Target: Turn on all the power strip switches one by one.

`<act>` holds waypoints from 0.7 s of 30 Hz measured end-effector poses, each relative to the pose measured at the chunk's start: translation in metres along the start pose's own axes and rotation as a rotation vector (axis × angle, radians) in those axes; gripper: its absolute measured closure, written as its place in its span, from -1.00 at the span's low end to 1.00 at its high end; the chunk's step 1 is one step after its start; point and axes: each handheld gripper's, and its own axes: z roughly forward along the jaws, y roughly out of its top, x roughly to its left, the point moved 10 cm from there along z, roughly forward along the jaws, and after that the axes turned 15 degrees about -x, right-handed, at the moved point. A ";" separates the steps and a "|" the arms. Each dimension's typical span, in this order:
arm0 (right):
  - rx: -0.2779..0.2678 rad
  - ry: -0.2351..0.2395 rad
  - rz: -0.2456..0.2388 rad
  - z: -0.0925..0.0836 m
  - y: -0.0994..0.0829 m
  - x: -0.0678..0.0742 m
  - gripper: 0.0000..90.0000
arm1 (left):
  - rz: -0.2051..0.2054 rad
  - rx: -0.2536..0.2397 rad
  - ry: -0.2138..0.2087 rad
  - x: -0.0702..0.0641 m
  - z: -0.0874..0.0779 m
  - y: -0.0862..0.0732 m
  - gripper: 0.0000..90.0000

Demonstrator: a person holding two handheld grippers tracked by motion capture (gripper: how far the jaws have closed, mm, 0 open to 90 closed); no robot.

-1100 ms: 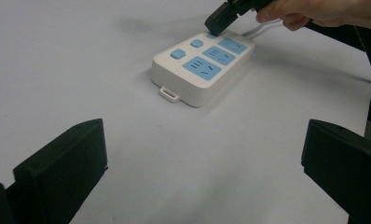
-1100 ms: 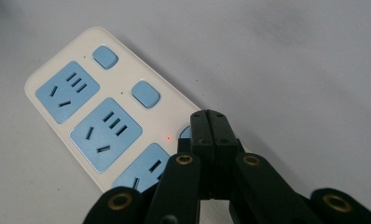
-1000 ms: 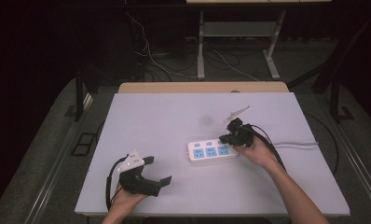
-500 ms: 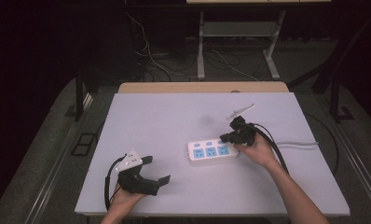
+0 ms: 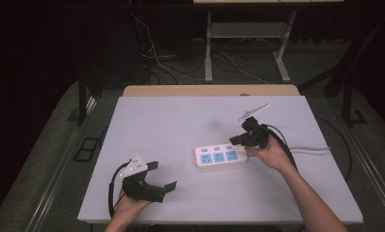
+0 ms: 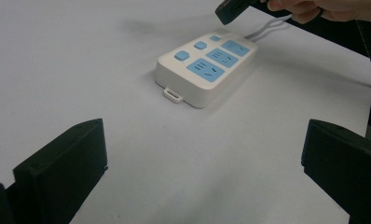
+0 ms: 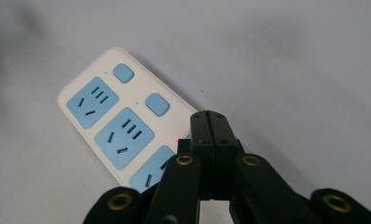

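A white power strip [image 5: 219, 155] with three blue sockets and blue switches lies flat on the white table [image 5: 190, 121], a little right of the middle. My right gripper [image 5: 236, 140] is shut with nothing between its jaws. Its tip is at the strip's cable end, over the nearest switch in the right gripper view [image 7: 209, 125]; I cannot tell if it touches. The other two switches and the sockets of the strip [image 7: 110, 122] show beside it. My left gripper [image 5: 161, 176] rests open near the front left edge, pointing at the strip [image 6: 207, 65], well short of it.
The strip's white cable [image 5: 309, 147] runs off to the table's right edge. A wooden strip [image 5: 210, 90] borders the far edge. Beyond it are desk legs and loose cables on the floor [image 5: 181, 67]. A black cable trails from each gripper.
The right gripper has shifted only slightly over the strip's cable end and stays shut. The left gripper and the strip have not moved.
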 end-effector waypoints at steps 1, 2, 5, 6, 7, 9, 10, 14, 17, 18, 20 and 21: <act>-0.003 0.003 -0.005 -0.001 0.002 0.001 1.00 | 0.000 -0.001 0.000 0.000 0.000 0.000 -1.00; -0.005 0.006 -0.008 -0.001 0.004 0.002 1.00 | 0.000 -0.001 0.001 0.000 0.000 0.000 -1.00; -0.005 0.016 -0.017 -0.002 0.009 0.007 1.00 | -0.001 -0.002 0.002 0.000 0.000 0.000 -1.00; -0.009 0.021 -0.027 -0.001 0.012 0.008 1.00 | -0.001 -0.002 0.003 0.001 0.000 0.000 -1.00; -0.004 0.023 -0.026 -0.001 0.013 0.010 1.00 | 0.000 0.000 0.003 0.001 0.000 0.000 -1.00; -0.002 0.032 -0.033 -0.001 0.016 0.014 1.00 | -0.001 0.000 0.003 0.001 0.000 0.000 -1.00; -0.003 0.038 -0.044 -0.001 0.018 0.015 1.00 | -0.001 0.000 0.003 0.001 0.000 0.000 -1.00; 0.005 0.063 -0.068 0.001 0.023 0.023 1.00 | -0.001 -0.002 0.003 0.001 0.000 0.000 -1.00; 0.012 0.071 -0.077 0.005 0.026 0.027 1.00 | 0.000 -0.002 0.003 0.001 0.000 0.000 -1.00; 0.011 0.075 -0.079 0.007 0.027 0.029 1.00 | 0.000 -0.002 0.002 0.001 0.000 0.000 -1.00; 0.015 0.079 -0.082 0.010 0.027 0.030 1.00 | 0.000 -0.002 0.002 0.001 0.000 0.000 -1.00; 0.016 0.080 -0.080 0.011 0.027 0.031 1.00 | 0.000 -0.002 0.002 0.001 0.000 0.000 -1.00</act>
